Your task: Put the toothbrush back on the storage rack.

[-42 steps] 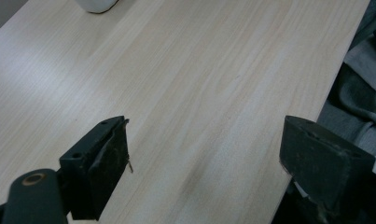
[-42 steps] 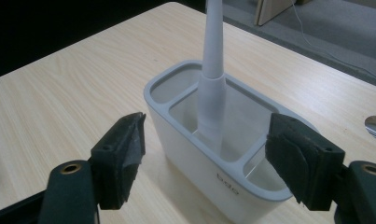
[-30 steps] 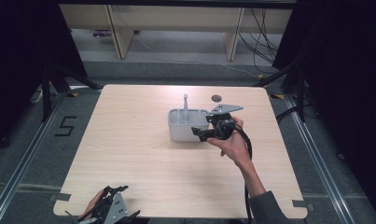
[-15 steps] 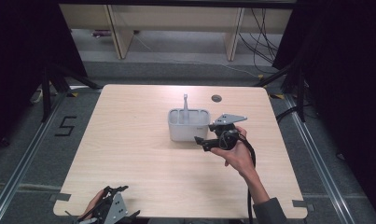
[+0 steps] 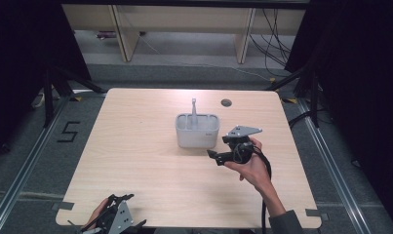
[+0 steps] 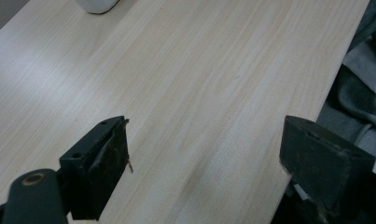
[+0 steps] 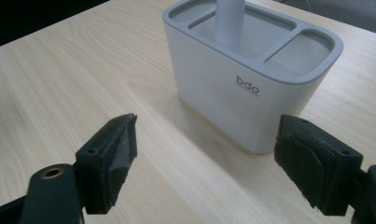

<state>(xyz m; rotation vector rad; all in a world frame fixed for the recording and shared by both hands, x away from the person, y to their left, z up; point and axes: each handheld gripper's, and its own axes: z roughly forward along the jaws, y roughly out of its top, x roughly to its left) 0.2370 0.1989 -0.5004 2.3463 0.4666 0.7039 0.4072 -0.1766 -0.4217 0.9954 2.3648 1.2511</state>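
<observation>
A white caddy (image 5: pixel 197 130) with a grey rim and three compartments stands at the middle of the table; a grey utensil handle (image 5: pixel 194 106) sticks up from it. In the right gripper view the caddy (image 7: pixel 251 88) is just ahead, the handle (image 7: pixel 230 18) rising from its middle compartment. My right gripper (image 5: pixel 216 157), held in a hand, hovers open to the near right of the caddy, nothing between its jaws (image 7: pixel 204 158). My left gripper (image 5: pixel 128 209) rests low at the table's near left edge, open and empty (image 6: pixel 204 158).
The light wooden table (image 5: pixel 135 146) has a round cable hole (image 5: pixel 226 103) behind the caddy. Grey cloth (image 6: pixel 358 93) lies past the table edge in the left gripper view. Shelving and cables stand beyond the far edge.
My right gripper has drawn back from the caddy toward the near side of the table, still open. The left gripper has stayed put.
</observation>
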